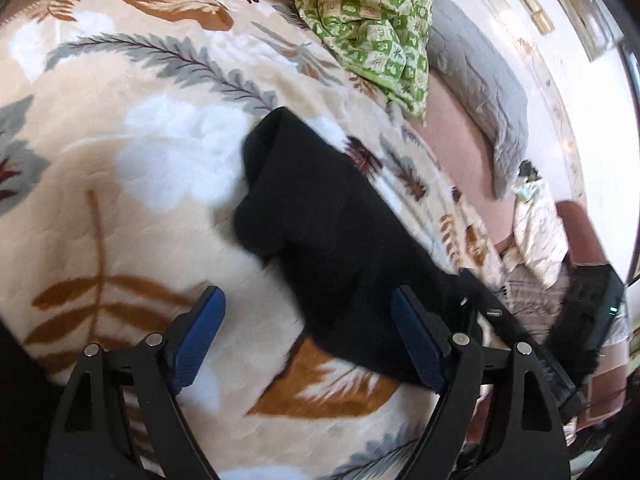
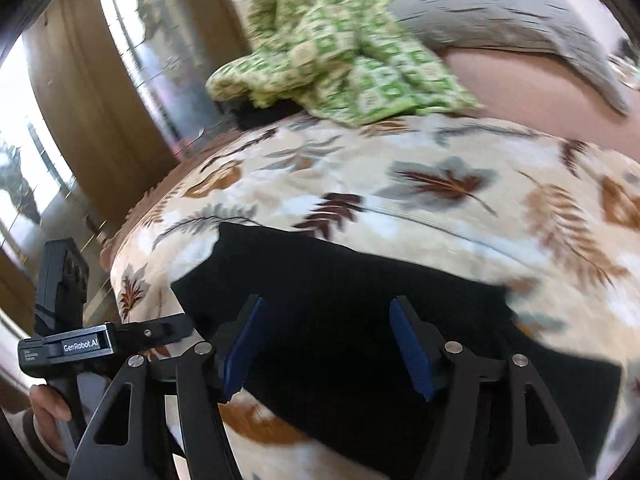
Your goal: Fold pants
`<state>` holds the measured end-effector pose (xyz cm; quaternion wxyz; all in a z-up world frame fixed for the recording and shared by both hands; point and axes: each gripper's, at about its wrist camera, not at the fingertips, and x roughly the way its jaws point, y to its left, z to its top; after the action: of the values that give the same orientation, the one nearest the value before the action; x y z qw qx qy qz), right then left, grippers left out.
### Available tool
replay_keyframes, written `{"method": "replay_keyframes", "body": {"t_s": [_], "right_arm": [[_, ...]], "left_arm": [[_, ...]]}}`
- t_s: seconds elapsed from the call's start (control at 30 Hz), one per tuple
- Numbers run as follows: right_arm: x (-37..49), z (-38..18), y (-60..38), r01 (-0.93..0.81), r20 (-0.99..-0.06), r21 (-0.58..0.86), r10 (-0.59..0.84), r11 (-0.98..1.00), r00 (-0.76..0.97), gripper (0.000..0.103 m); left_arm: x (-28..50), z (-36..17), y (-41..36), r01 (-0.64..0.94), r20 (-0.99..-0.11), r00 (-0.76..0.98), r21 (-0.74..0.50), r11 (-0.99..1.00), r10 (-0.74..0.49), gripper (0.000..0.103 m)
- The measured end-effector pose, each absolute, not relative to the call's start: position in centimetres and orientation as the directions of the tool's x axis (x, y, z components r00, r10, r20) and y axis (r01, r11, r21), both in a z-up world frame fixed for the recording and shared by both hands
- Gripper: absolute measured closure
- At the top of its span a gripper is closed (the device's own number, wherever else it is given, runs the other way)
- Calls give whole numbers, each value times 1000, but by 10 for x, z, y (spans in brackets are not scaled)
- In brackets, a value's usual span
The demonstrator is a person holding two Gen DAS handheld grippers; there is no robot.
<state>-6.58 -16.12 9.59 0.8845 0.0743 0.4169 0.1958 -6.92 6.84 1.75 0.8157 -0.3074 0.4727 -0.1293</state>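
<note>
Black and heavy-looking, the pants lie on the bed's leaf-print fleece blanket, and I'll take them as my landmark. From the left wrist view they look already doubled over: a bunched, thicker end sits toward the middle of the blanket, while the rest runs back toward the bed's near edge. The outline is uneven, with a lumpy step along one side, so I'd judge a first fold is in but not tidy. Both views are smeared with motion, so the finer creases are hard to read.

The left gripper hangs just above the near part of the pants, its blue pads spread wide with nothing between them; one pad is over bare blanket, the other over black cloth. The right gripper is likewise released, hovering over the broad dark panel of the pants, jaws apart and empty. Whether either is touching the fabric I cannot tell.

Beyond the pants, a crumpled green patterned cloth sits well apart, with a grey quilt past it.

What seems left: square the edges, fold the length once more into a compact stack, and smooth it.
</note>
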Motion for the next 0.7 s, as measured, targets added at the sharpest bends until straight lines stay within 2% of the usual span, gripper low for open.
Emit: {"method": "replay_keyframes", "body": {"t_s": [0.17,0.33,0.43,0.47,0.57,0.7], "right_arm": [[-33,75,-135,-304,-761,249,380,919,525,37],[-26,56,-158,-225,-776,316,387,922,497,37],[-29,56,-167,-205,-774,324,383,924,504,37],[-30,57,-168,-206,-771,324,384,923,508,37],[-30,64,-167,-222,-760,321,390,921,520,37],[-21,75,-155,-266,-733,327,422,907,534,36]], "left_arm": [[-45,9,63,-68,-606,489,-744,665,-628,18],[-21,12,69,-73,-554,493,-794,603,-671,18],[-27,39,90,-16,-450,577,-841,541,-682,18],[-30,48,97,1,-440,604,-834,552,-665,18],[-44,63,110,-2,-502,653,-750,662,-567,17],[-55,48,112,-60,-631,598,-650,757,-494,17]]}}
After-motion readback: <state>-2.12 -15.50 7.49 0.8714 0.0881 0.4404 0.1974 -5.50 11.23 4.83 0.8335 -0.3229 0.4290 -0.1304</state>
